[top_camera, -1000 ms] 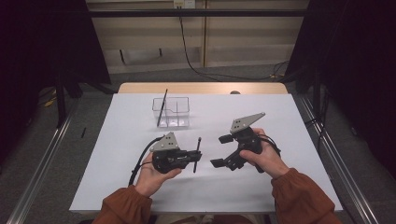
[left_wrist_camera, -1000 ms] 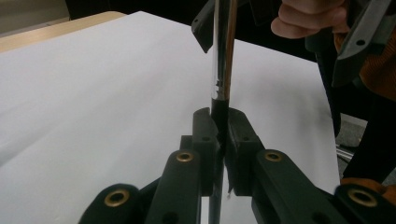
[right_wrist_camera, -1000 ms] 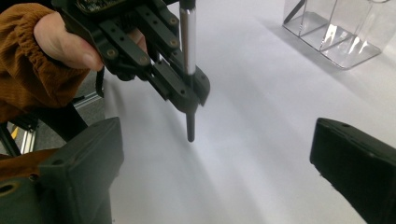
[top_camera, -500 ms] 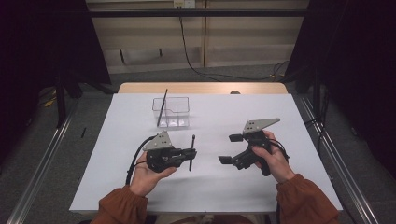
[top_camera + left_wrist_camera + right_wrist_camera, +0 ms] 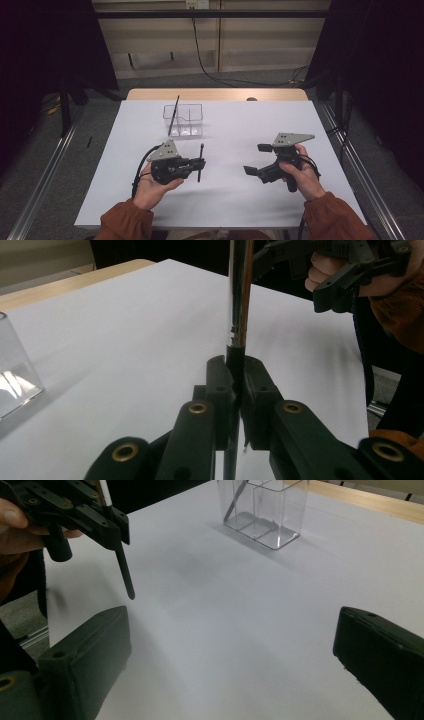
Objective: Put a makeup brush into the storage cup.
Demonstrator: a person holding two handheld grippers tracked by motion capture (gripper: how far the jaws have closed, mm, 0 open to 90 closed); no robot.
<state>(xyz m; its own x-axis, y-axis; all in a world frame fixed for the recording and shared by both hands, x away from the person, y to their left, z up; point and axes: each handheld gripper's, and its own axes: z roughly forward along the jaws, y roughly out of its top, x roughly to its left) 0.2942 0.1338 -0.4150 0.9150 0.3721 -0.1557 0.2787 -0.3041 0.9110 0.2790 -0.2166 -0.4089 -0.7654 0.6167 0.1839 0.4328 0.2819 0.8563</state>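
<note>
My left hand-held gripper (image 5: 199,163) is clenched on a thin utensil (image 5: 200,162), its dark handle pinched between the jaws and its metal shaft rising past them, held just above the white tabletop (image 5: 235,125). My right hand-held gripper (image 5: 255,159) hangs released, jaws spread wide with nothing between them, well apart from the left. A clear plastic box (image 5: 183,120) stands farther back, another thin utensil (image 5: 173,115) leaning in it.

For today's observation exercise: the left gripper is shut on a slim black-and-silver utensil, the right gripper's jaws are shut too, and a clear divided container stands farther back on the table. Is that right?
Not quite. The right gripper is open: the right gripper view shows its jaws wide apart with nothing between them. The rest holds: the left gripper is shut on the utensil, and the clear container stands farther back.
</note>
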